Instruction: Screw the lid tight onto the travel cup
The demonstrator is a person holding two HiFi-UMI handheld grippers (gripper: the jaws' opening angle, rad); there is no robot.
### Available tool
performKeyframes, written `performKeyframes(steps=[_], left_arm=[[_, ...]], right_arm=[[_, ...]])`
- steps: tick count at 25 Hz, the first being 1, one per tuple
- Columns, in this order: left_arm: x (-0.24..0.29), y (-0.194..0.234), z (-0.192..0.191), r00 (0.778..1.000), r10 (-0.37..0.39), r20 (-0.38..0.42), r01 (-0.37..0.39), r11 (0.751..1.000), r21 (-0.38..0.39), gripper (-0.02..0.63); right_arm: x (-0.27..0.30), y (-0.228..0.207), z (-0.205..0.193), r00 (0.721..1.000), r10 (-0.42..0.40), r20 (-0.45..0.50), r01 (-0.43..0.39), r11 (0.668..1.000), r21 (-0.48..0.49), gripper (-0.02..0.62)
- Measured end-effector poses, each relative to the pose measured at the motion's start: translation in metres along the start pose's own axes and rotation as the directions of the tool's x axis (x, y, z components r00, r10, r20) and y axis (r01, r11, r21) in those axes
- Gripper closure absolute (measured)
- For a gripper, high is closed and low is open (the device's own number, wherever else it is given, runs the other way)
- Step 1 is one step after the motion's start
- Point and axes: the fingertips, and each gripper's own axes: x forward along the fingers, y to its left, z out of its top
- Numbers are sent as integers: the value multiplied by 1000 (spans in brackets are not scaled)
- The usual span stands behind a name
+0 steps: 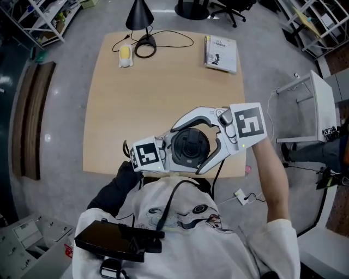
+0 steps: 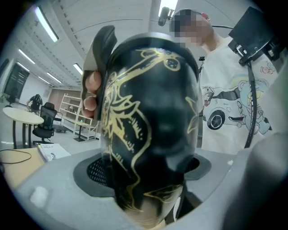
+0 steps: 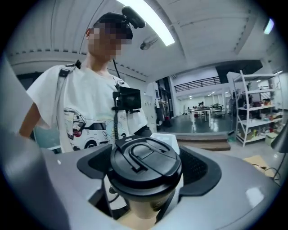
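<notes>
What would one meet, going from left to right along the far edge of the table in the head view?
small yellow-and-white object → black desk lamp → book

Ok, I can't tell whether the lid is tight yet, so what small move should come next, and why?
Probably a short clockwise twist of the right gripper about the lid. It seems closed on the lid's rim, the lid sits level on the travel cup, and the left gripper clamps the cup's body to brace it. How far the thread is engaged cannot be seen.
</notes>
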Motion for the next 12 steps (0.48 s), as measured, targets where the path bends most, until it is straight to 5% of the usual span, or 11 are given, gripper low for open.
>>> performKeyframes(steps=[4, 9, 11, 12], left_arm=[[-12, 17, -9, 994, 112, 4, -112, 994, 0, 196], [-33, 50, -8, 951, 310, -5, -310, 951, 15, 196], [-37, 57, -5, 940, 342, 0, -342, 940, 8, 195], [-37, 55, -3, 946, 323, 6, -323, 946, 0, 195]], right_arm=[[6, -24, -3, 971, -239, 22, 239, 971, 22, 126], [1, -57, -4, 851, -524, 30, 520, 849, 93, 126], [4, -59, 2, 836, -544, 71, 536, 838, 105, 107], [5, -55, 7, 851, -515, 104, 504, 856, 113, 14]])
